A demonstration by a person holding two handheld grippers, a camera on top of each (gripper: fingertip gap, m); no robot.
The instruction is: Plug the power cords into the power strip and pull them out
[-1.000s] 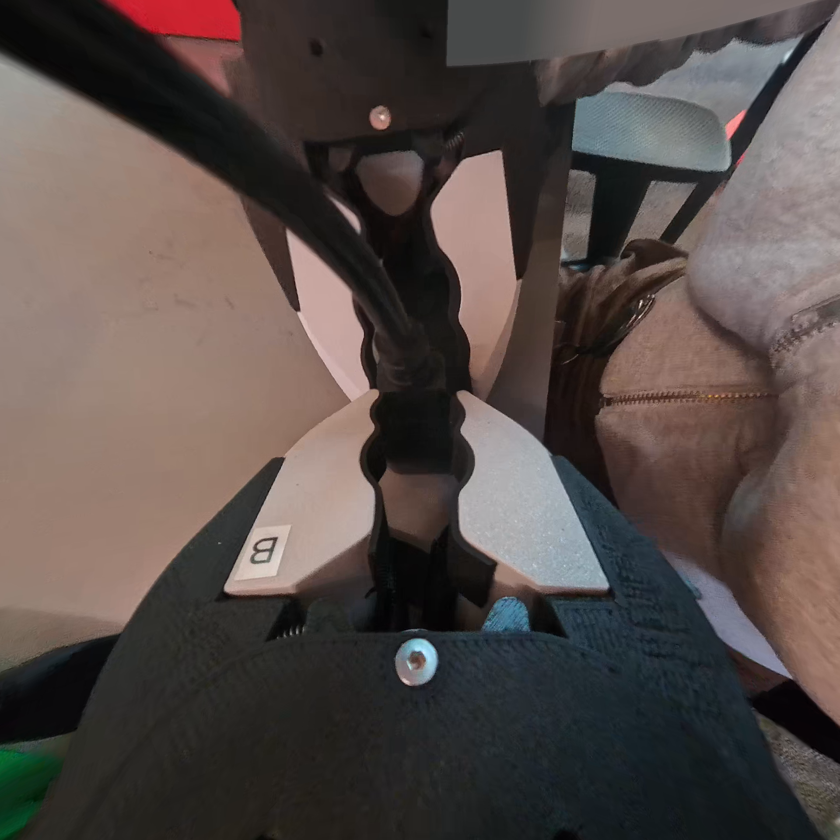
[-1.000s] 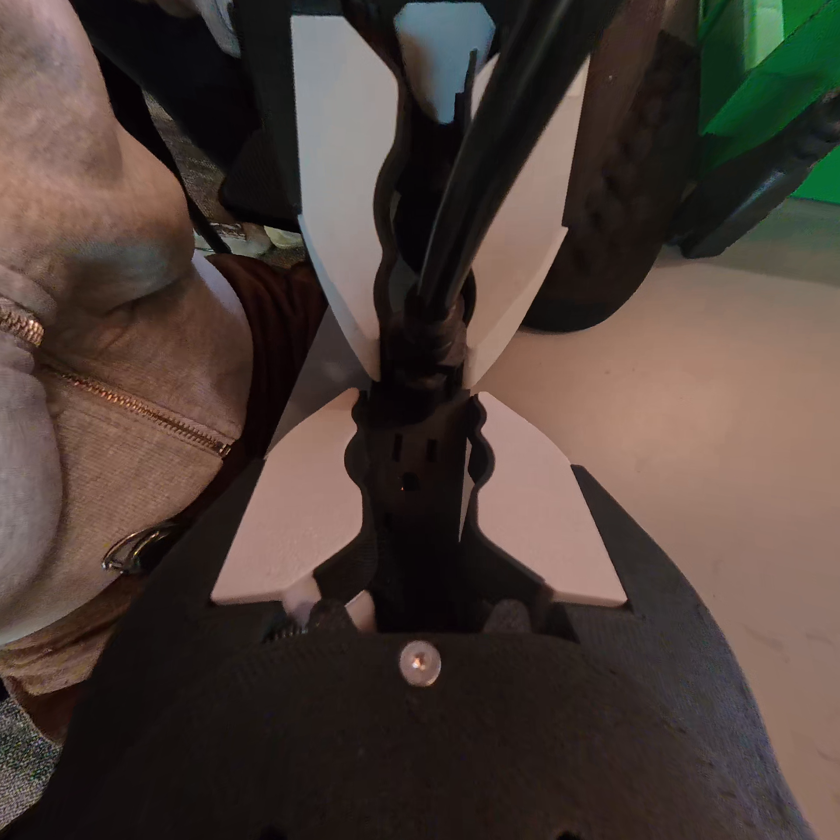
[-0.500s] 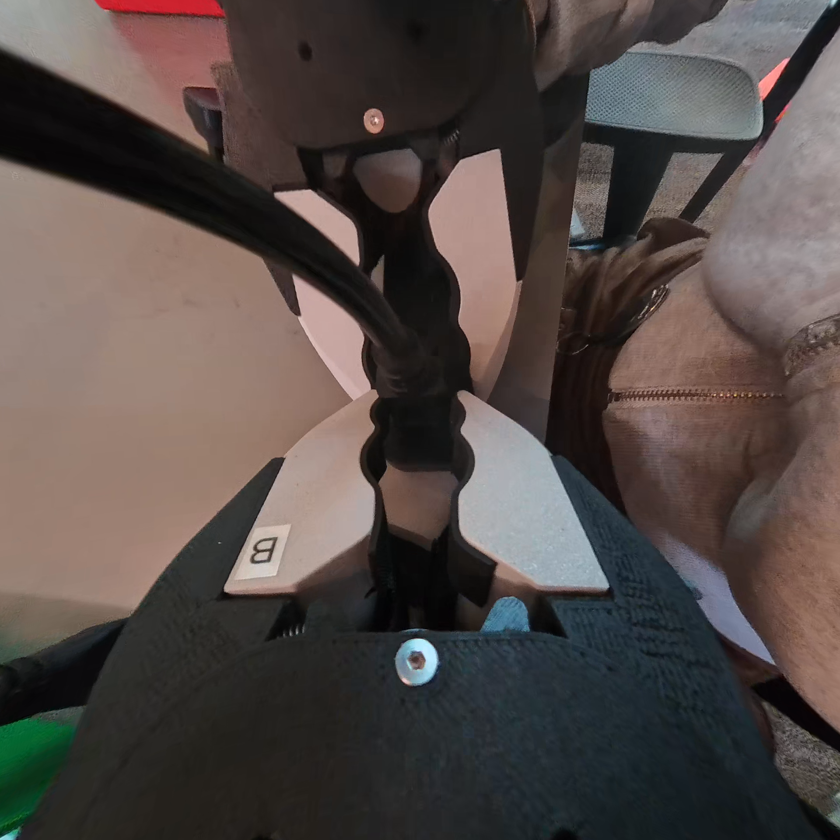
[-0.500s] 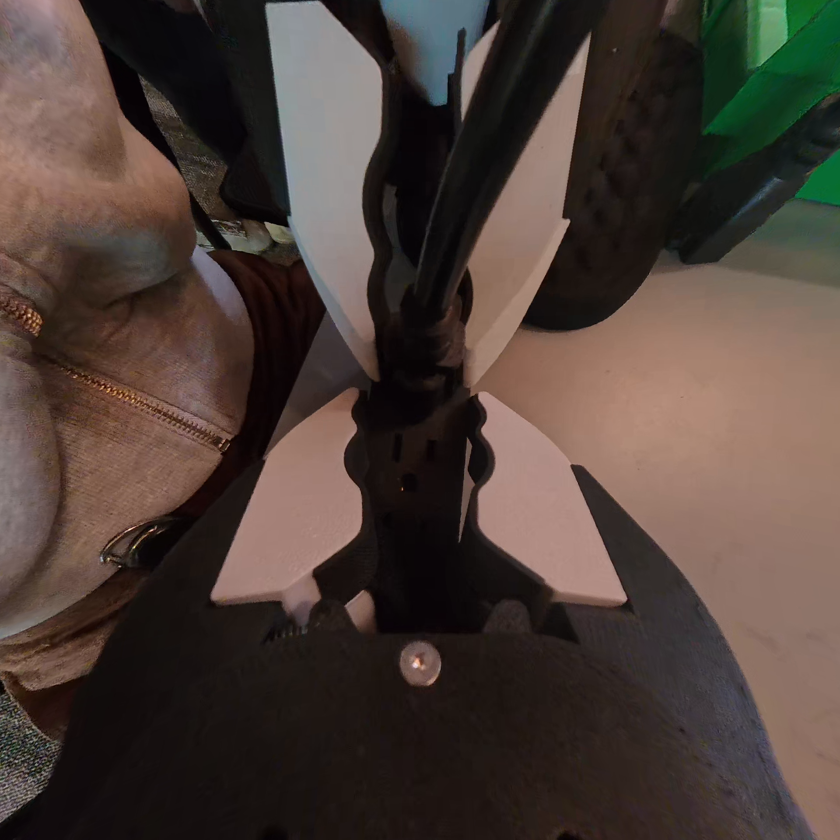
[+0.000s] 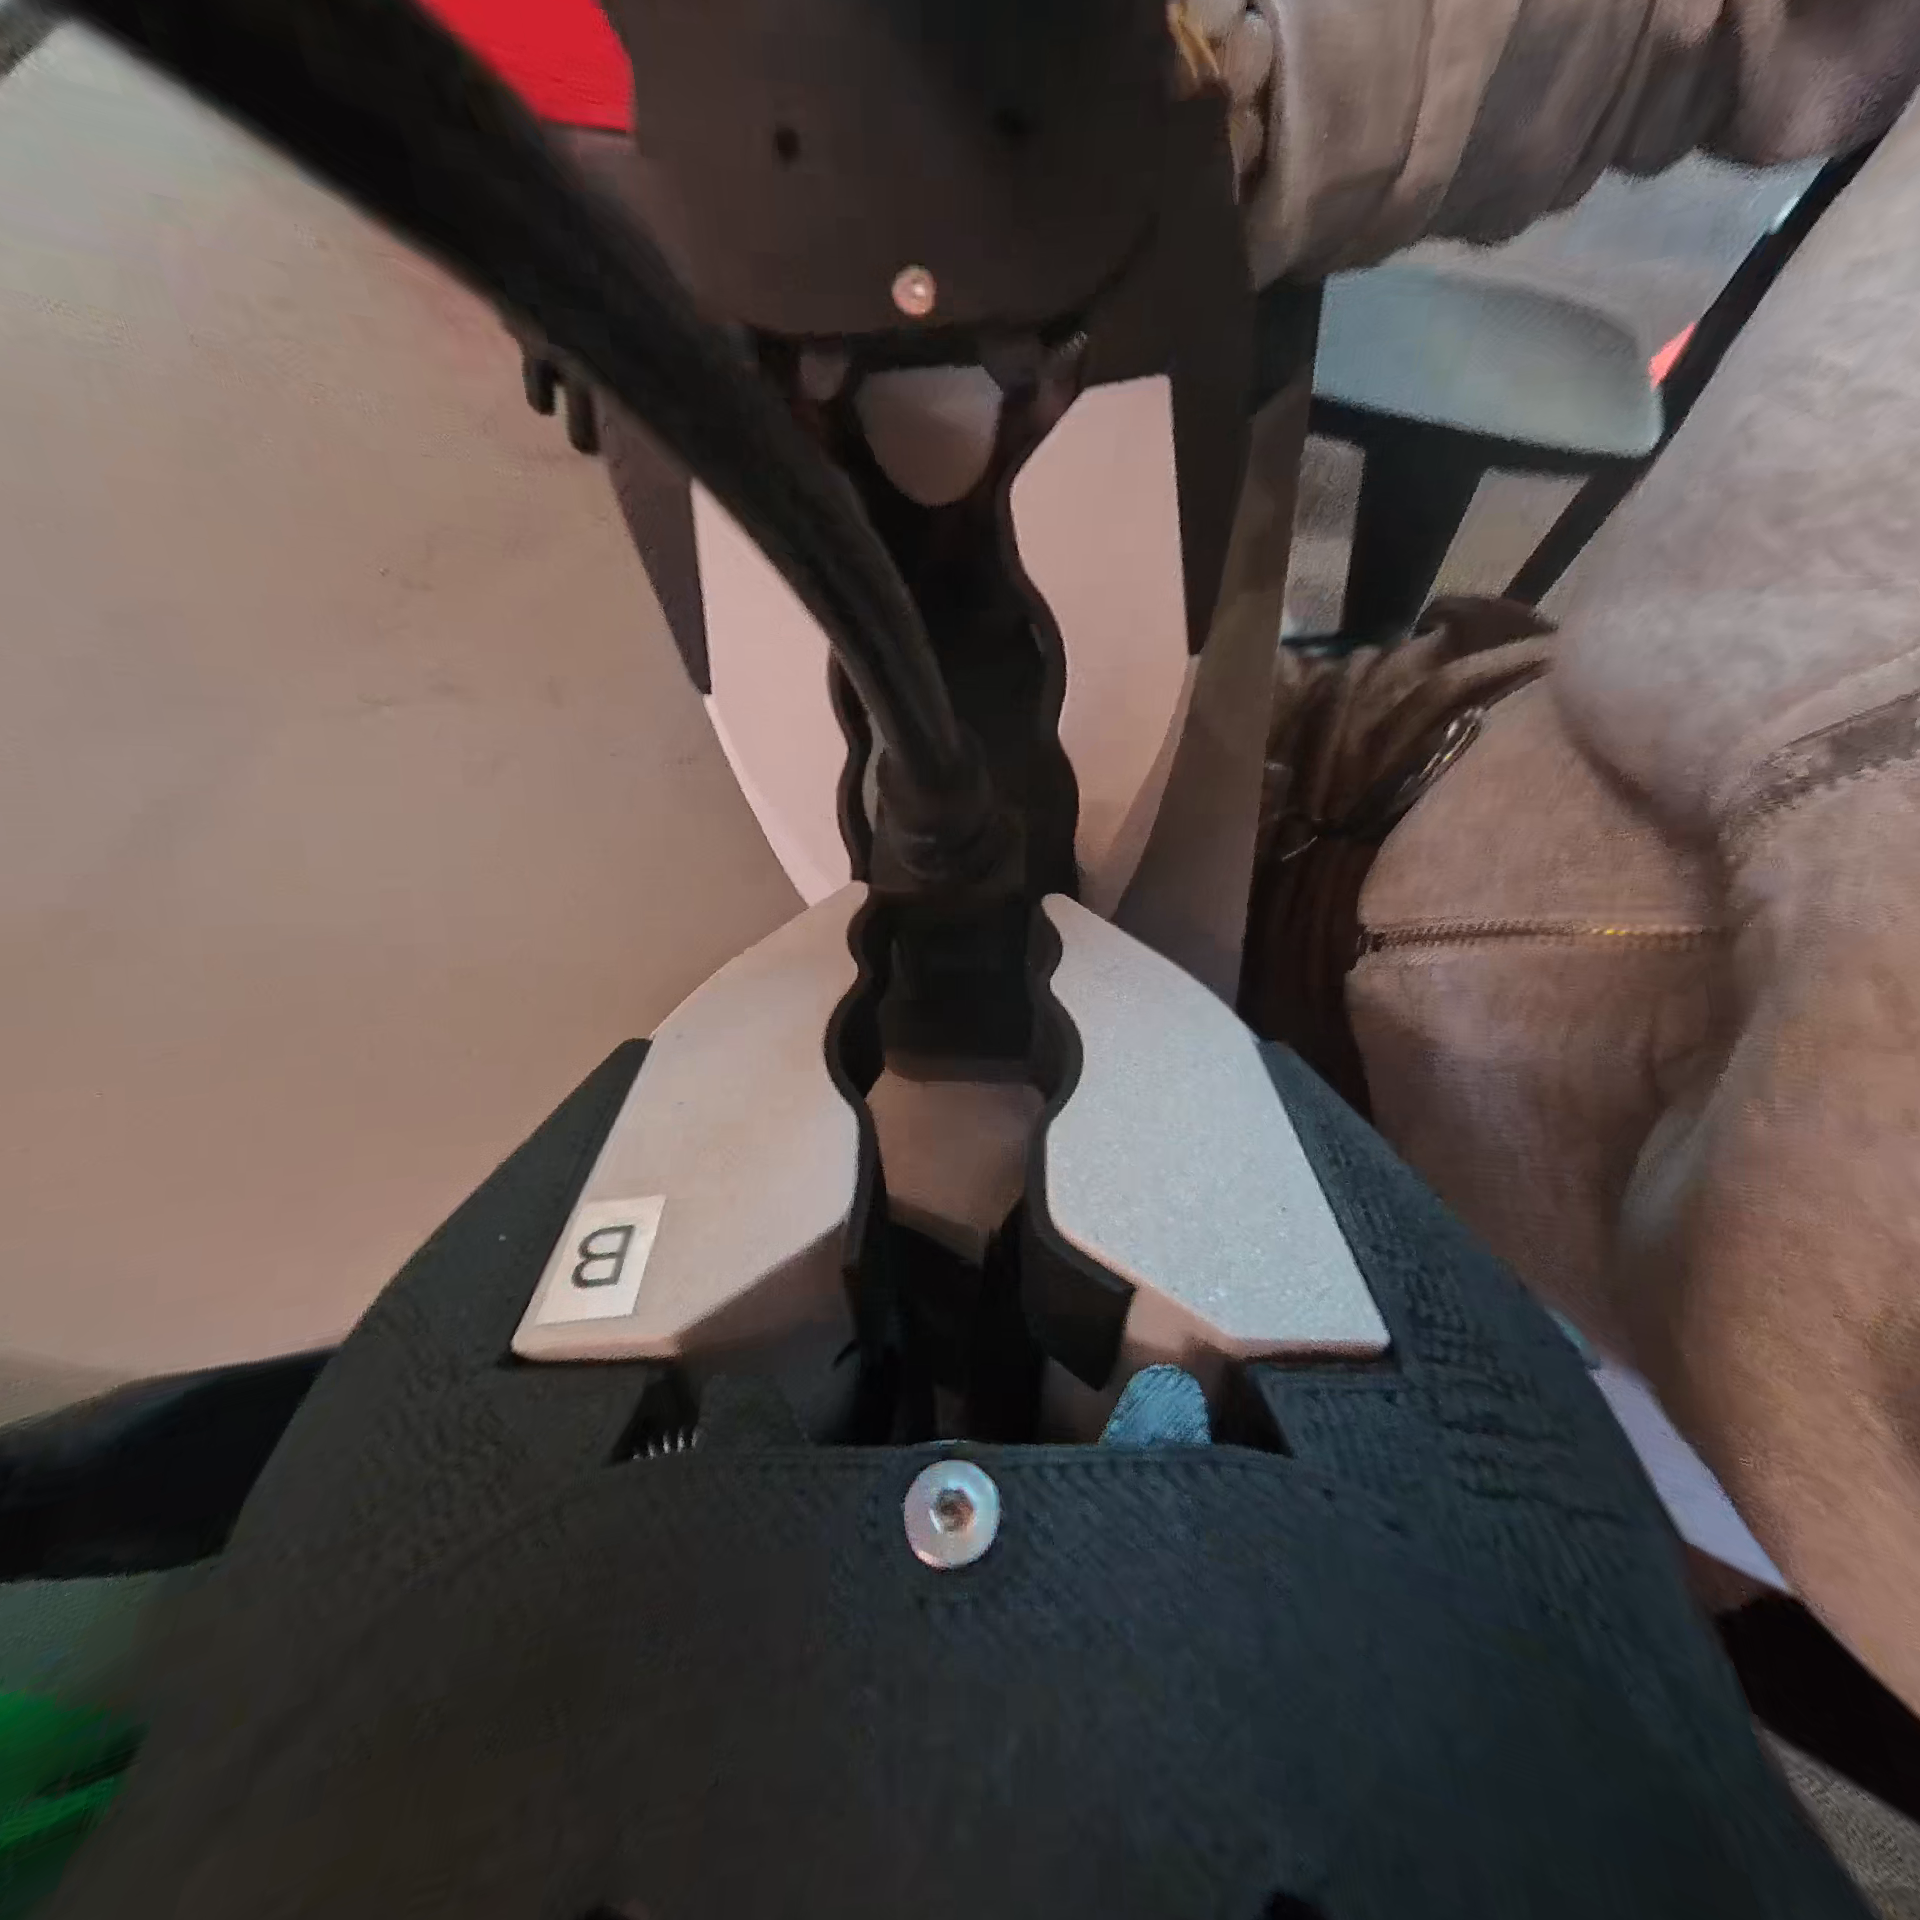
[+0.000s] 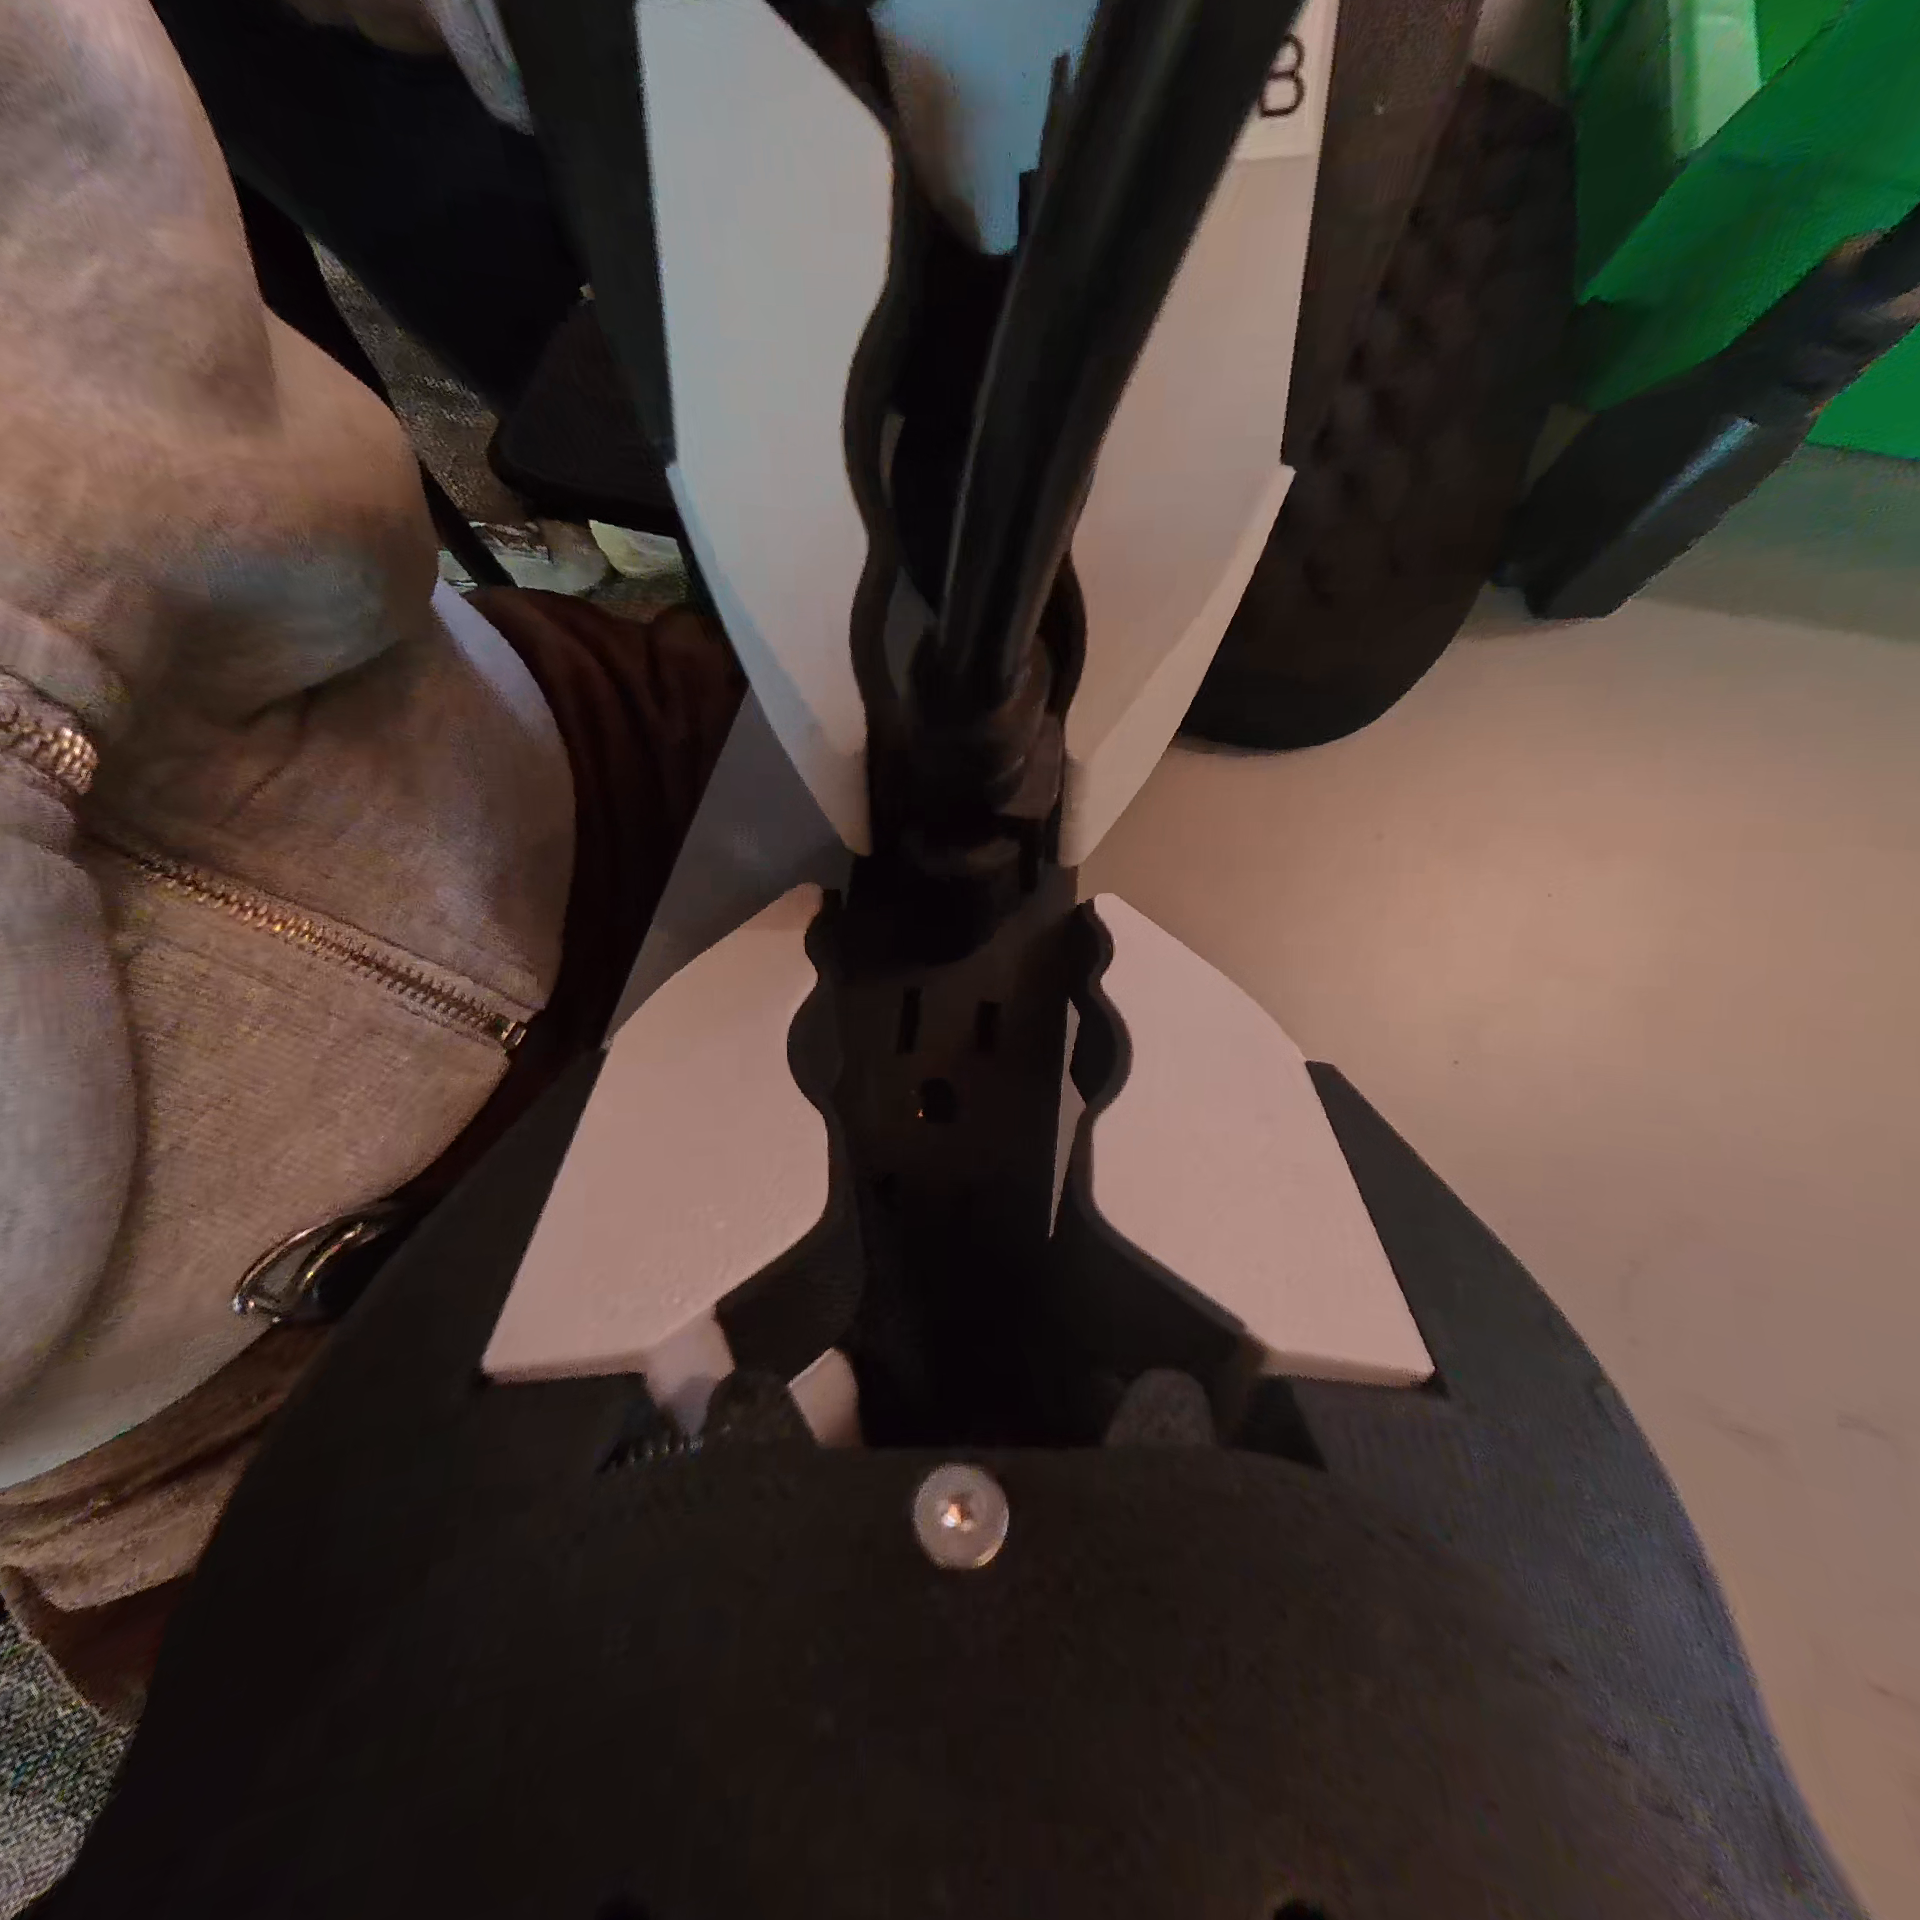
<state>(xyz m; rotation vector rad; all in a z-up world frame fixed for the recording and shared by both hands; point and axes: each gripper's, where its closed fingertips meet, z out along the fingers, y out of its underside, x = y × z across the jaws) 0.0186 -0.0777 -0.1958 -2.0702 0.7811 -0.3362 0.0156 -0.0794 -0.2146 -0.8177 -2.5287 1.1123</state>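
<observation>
Left gripper (image 5: 954, 997) — white fingers with wavy black pads clamped on the black plug (image 5: 951, 997) of a power cord (image 5: 873, 582); the cord rises from the plug and curves away to the upper left across the pale tabletop (image 5: 312, 727). A small label sits on the left finger

Right gripper (image 6: 951, 1049) — white fingers pressed against both long sides of the black power strip (image 6: 951, 1081), held lengthwise between them; one free socket with two slots and a round hole faces the camera

Plug and strip — the plug meets the far end of the power strip, where the two grippers stand tip to tip, nearly touching; how deep the pins sit cannot be told, the joint being dark and blurred

Facing views — the right gripper fills the upper middle of the left wrist view (image 5: 935, 727); the left gripper fills the top of the right wrist view (image 6: 966, 675), the cord running up between its fingers

Surroundings — a person's beige zipped garment (image 6: 260, 935) beside the table, a grey chair seat (image 5: 1475, 364) behind, green box shapes (image 6: 1766, 260) at the table's far corner
</observation>
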